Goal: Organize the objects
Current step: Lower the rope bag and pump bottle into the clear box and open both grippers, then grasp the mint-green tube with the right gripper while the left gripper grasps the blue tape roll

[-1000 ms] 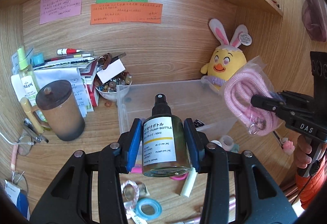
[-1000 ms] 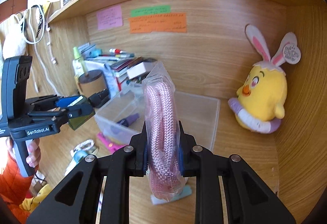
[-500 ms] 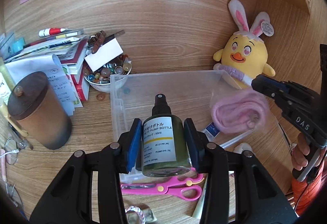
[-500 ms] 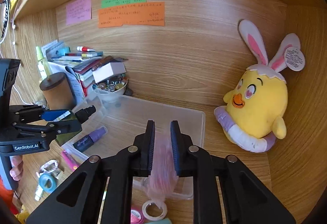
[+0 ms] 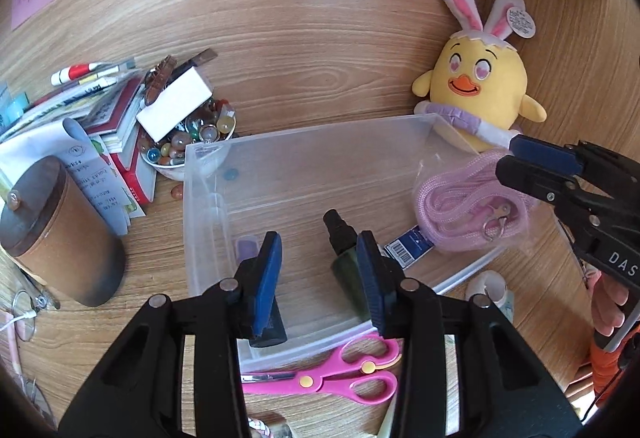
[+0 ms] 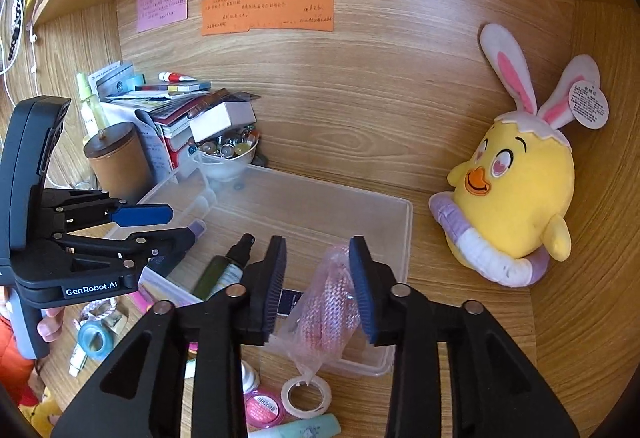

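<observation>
A clear plastic bin (image 5: 312, 142) (image 6: 320, 194) sits on the wooden desk. My left gripper (image 5: 318, 274) is open over its near side; the dark green pump bottle (image 5: 346, 258) (image 6: 222, 270) lies in the bin, free of the pads. My right gripper (image 6: 318, 278) is open above the bin's right end; the bagged pink rope (image 6: 332, 302) (image 5: 468, 214) rests in the bin between the open pads. A purple-capped tube (image 5: 248, 248) and a dark blue packet (image 5: 410, 248) also lie in the bin.
Pink scissors (image 5: 340, 374) lie in front of the bin. A brown lidded jar (image 5: 52, 230), a book stack (image 5: 104, 118) and a bowl of marbles (image 5: 188, 142) stand left. A yellow chick plush (image 6: 516, 198) sits right. Tape rolls (image 6: 306, 394) lie near.
Both grippers have opened. The green bottle dropped out of my left gripper into the bin, and the bagged pink rope was let go by my right gripper into the bin's right end.
</observation>
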